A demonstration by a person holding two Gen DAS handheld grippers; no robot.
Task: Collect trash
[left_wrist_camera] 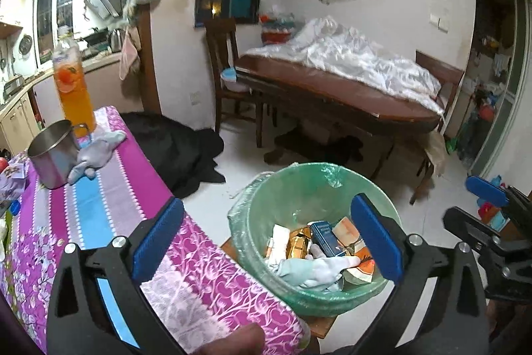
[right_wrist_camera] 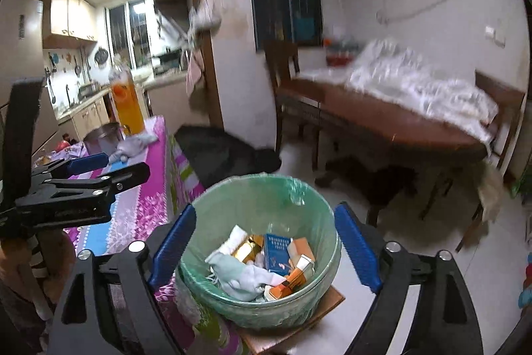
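Dim household room with a kitchen at the back, white floor tiles, and a small table [left_wrist_camera: 99,208] under a pink, purple and blue floral cloth. Just off this table's near right corner, on a low wooden stand, sits the trash bin [left_wrist_camera: 252,198], a round bucket lined with a green bag. Inside it lie a pale glove [left_wrist_camera: 319,268], a dark blue box [left_wrist_camera: 324,237], a gold packet [left_wrist_camera: 299,242], some white paper and what look like two orange-and-white cartons, so much trash appears collected already. Both tongs are empty and spread wide: the left gripper [left_wrist_camera: 266,238] hovers over the table's right edge and the bin, the right gripper [right_wrist_camera: 266,245] straddles the bin from above. Toward the table's far edge stand one steel mug [left_wrist_camera: 55,152] and one tall bottle of orange drink [left_wrist_camera: 71,85], with one crumpled grey-white glove [left_wrist_camera: 96,152] touching the mug. That glove seems the likeliest next piece of trash. To take it well, reach along the cloth, close on the bunched middle, and keep clear of the mug and bottle, which could tip.
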